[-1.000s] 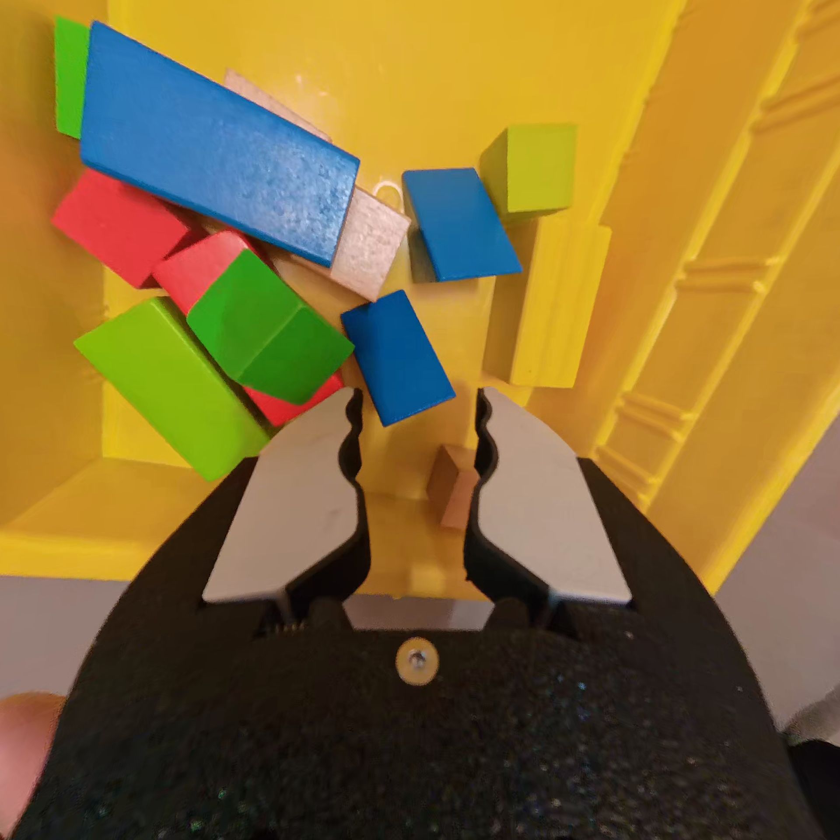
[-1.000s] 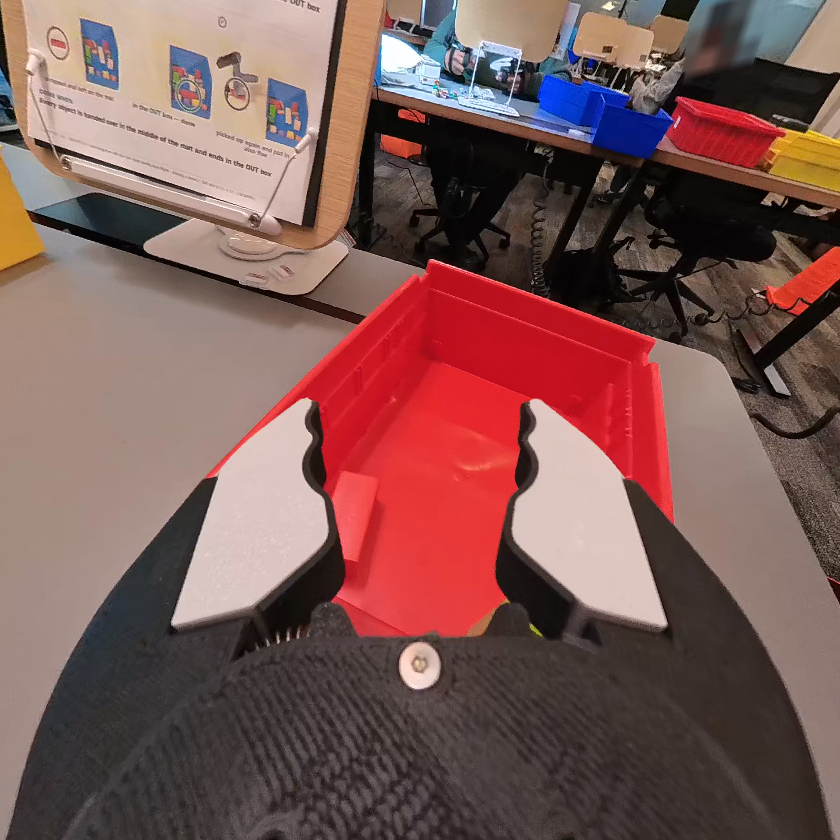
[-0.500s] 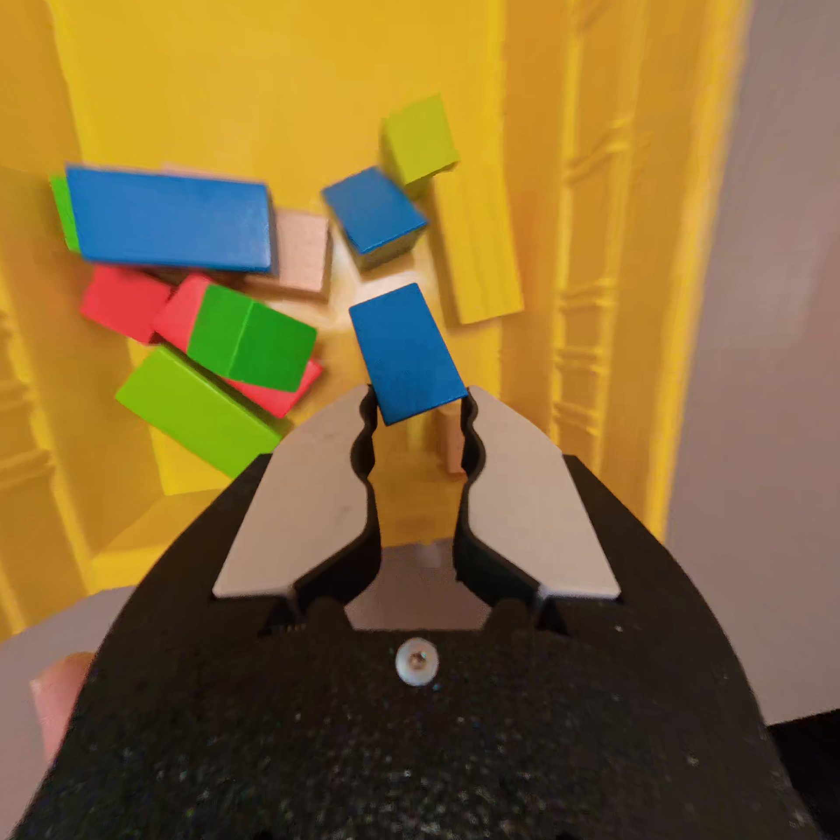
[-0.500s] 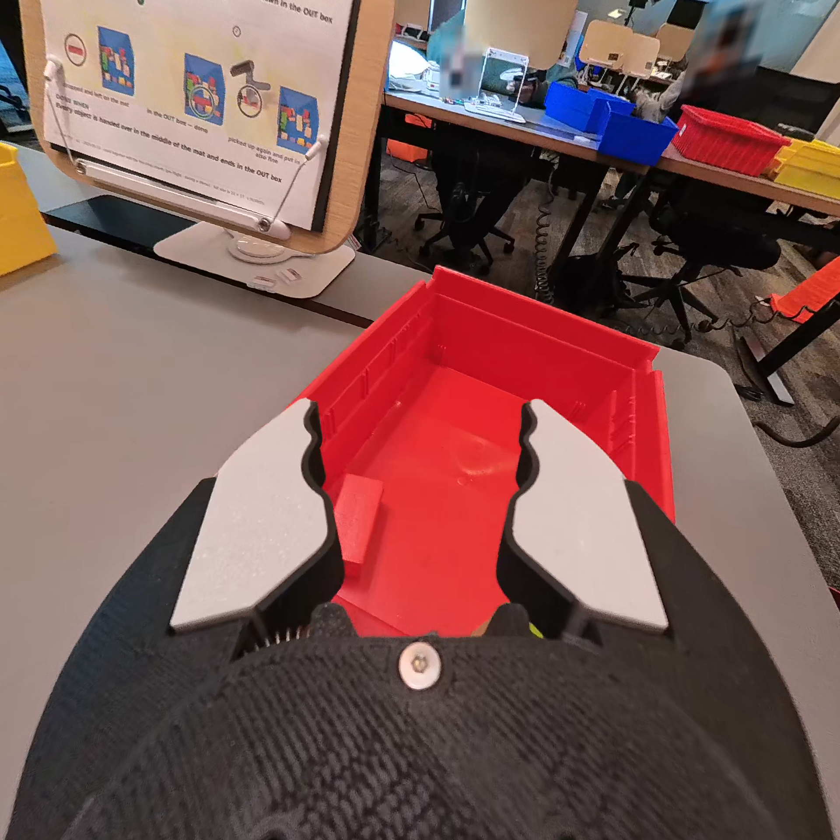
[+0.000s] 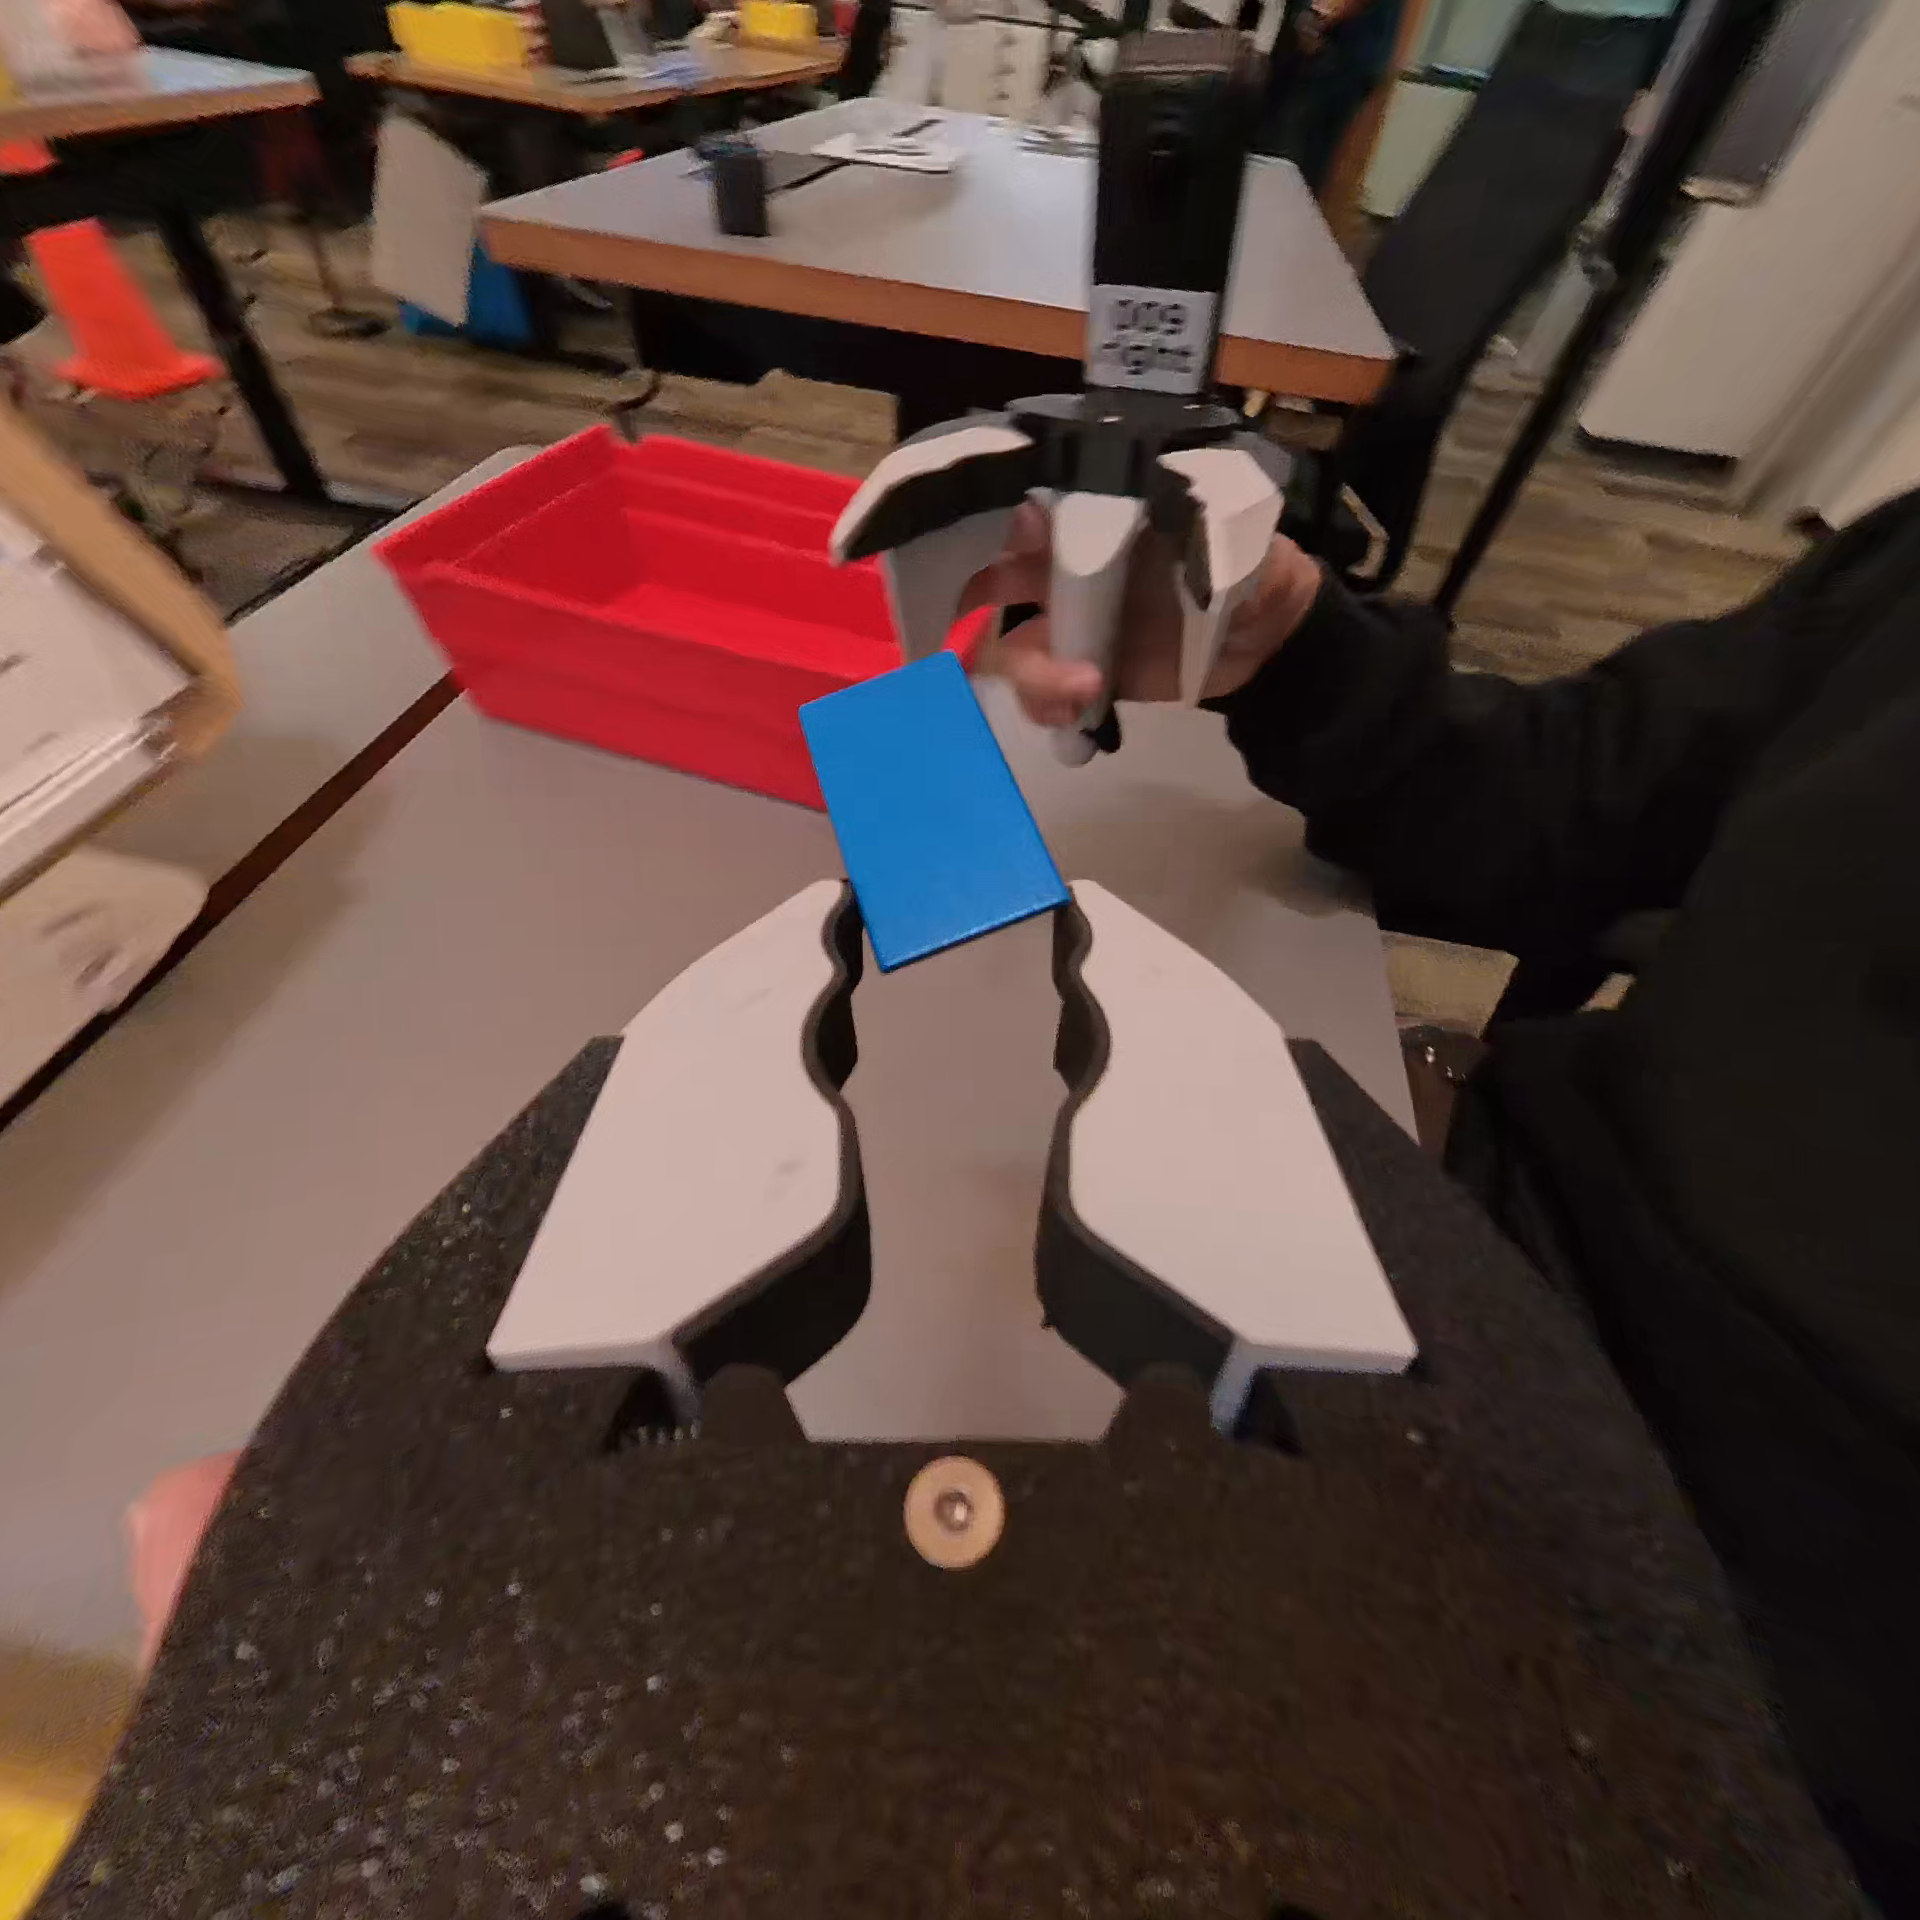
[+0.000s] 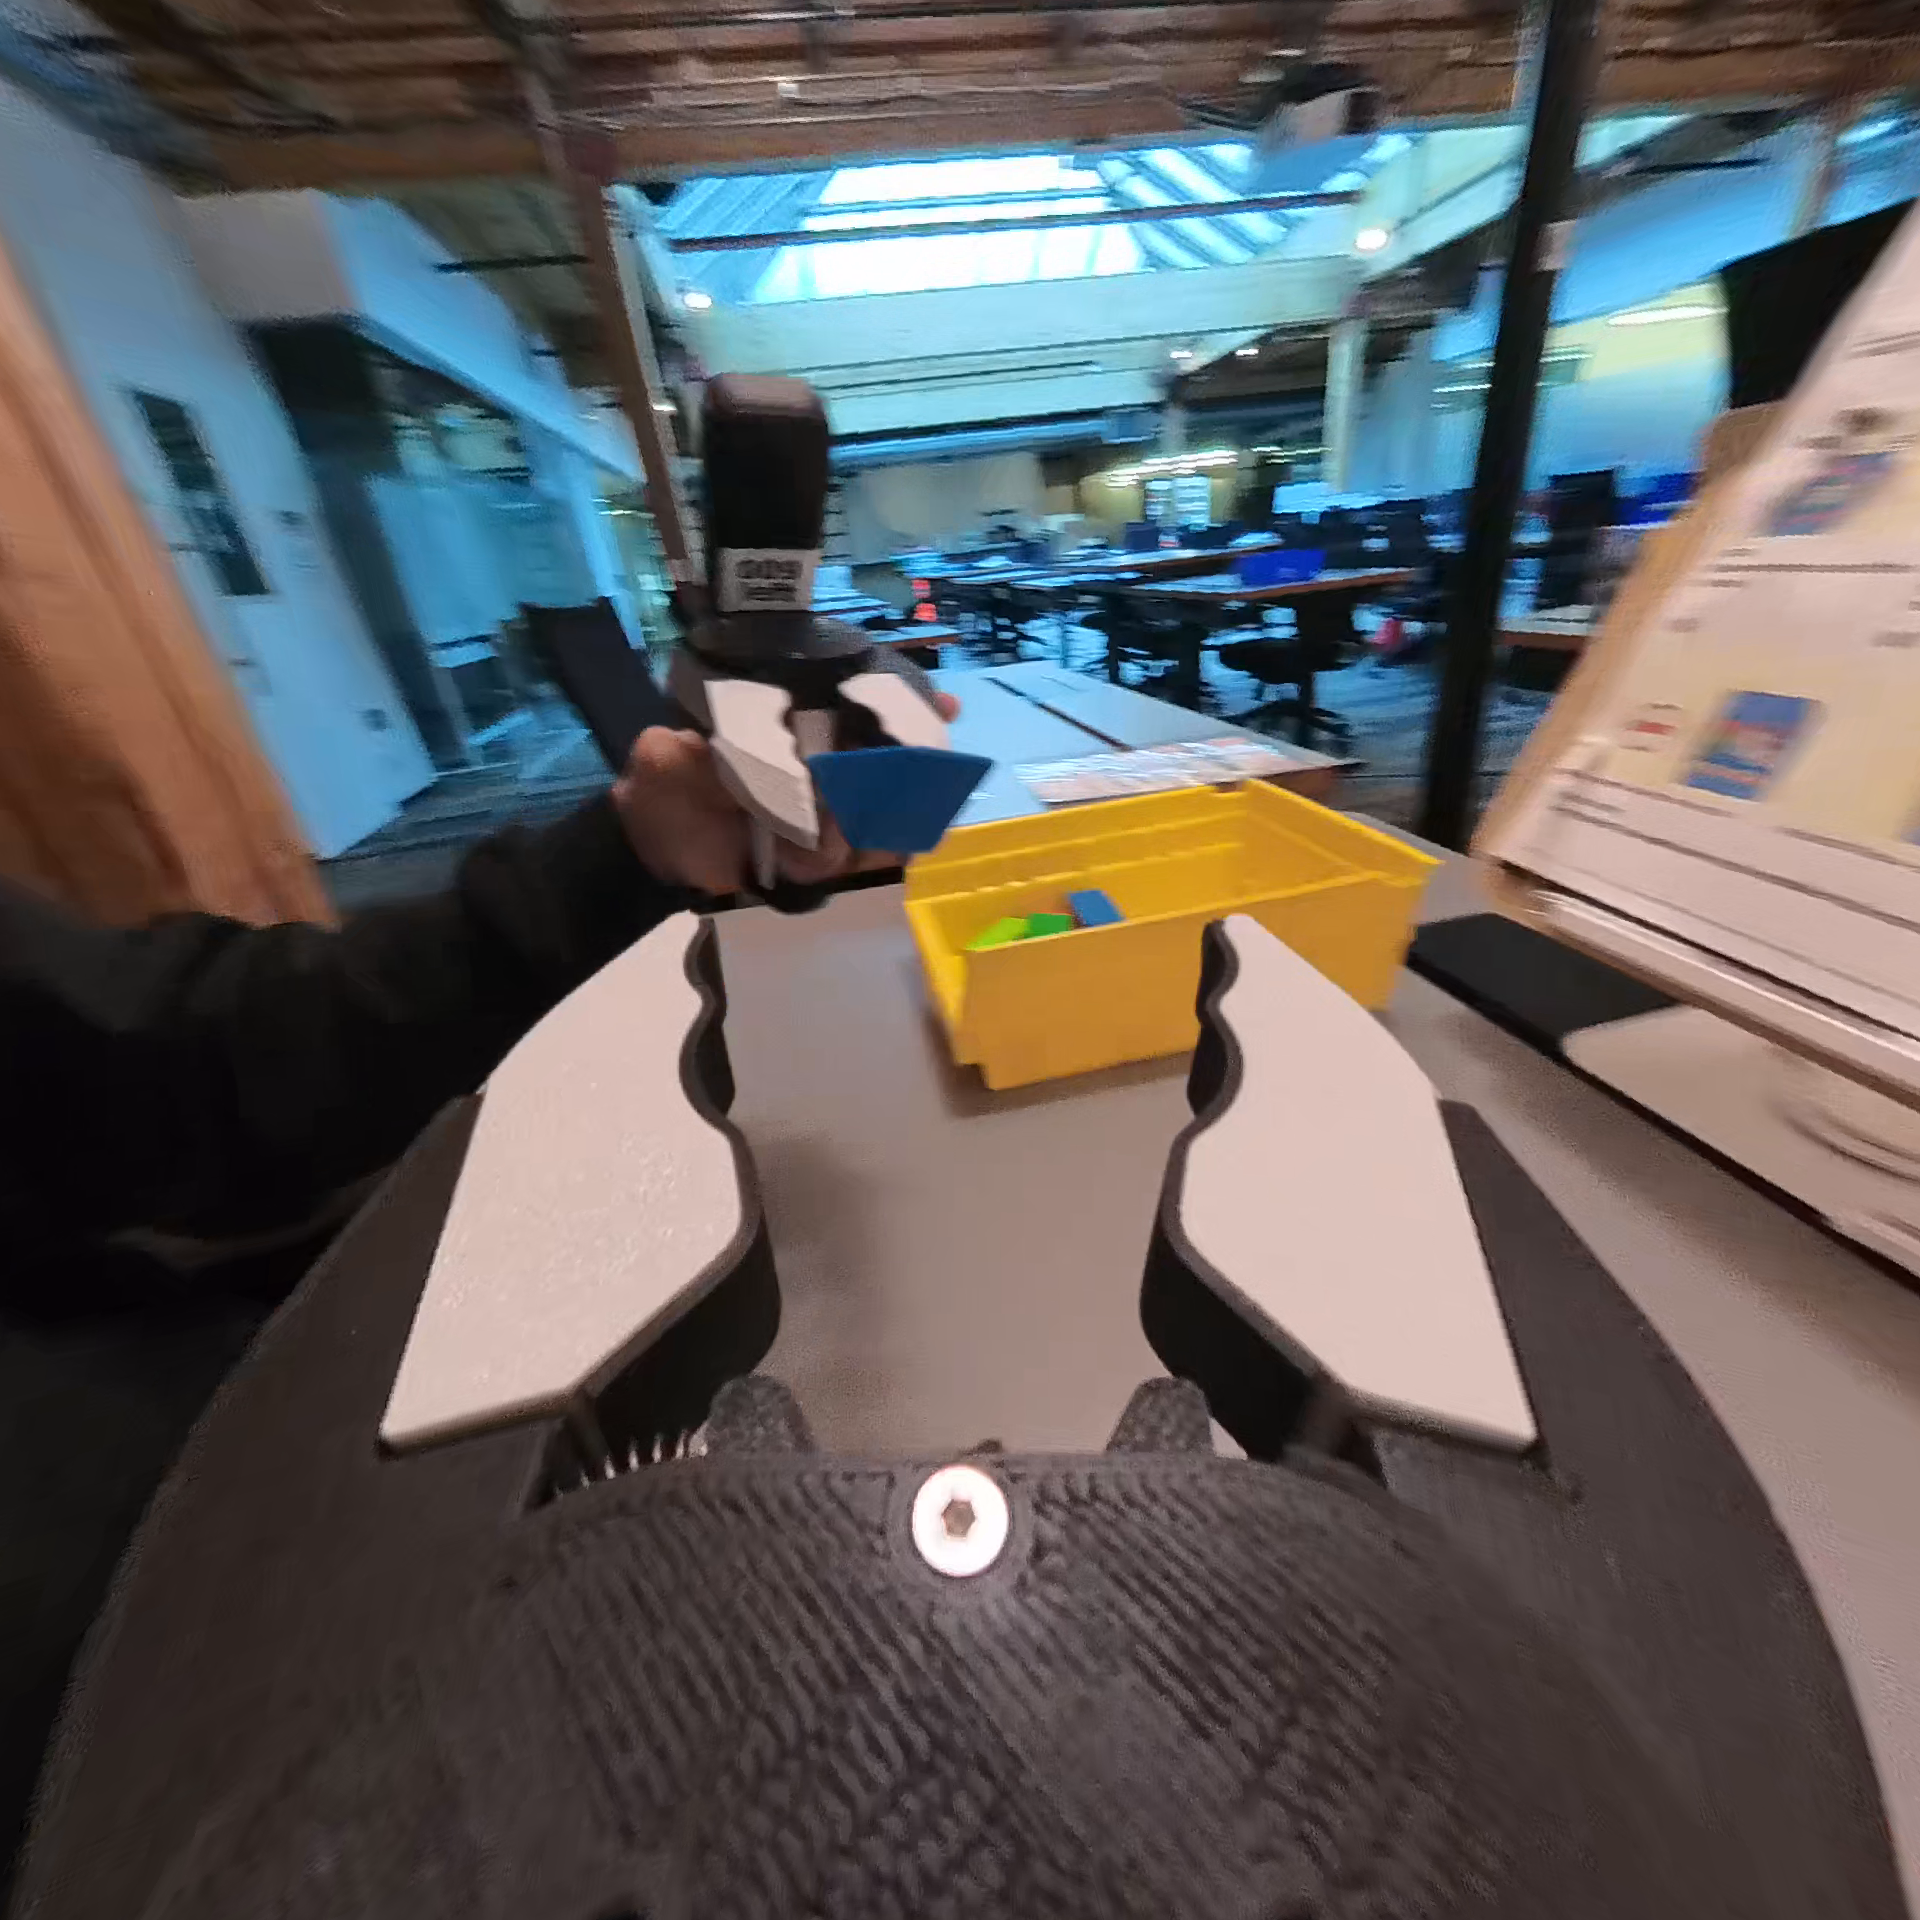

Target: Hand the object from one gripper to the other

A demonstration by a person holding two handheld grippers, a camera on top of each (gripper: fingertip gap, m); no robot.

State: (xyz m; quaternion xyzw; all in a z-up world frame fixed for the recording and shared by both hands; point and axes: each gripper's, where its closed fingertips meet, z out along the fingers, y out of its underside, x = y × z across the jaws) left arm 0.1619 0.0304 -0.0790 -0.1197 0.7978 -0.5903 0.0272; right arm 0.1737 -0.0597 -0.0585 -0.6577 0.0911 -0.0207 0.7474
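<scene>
Two grippers face each other above the grey bench (image 5: 540, 935), and the handover is about to begin. The left gripper (image 5: 956, 925) pinches a flat blue block (image 5: 930, 805) by its near end, both fingertips pressed to its edges, so most of the block sticks out forward and a little skewed to one side. The right gripper (image 6: 956, 997) is spread wide with nothing between its fingers; from the left side it shows raised beyond the block, well short of touching it.

To do this step well, I would bring the open right gripper in around the free far end of the block, square its fingers to the block's two long edges, and close firmly before the left lets go. The skew looks like the main risk, since a grip on a corner could let the block twist out.

Behind the right gripper sits a red bin (image 5: 644, 613); what shows of its floor looks bare. A yellow bin (image 6: 1164, 935) on the other side holds green blocks (image 6: 1023, 928) and another blue one (image 6: 1096, 907).
</scene>
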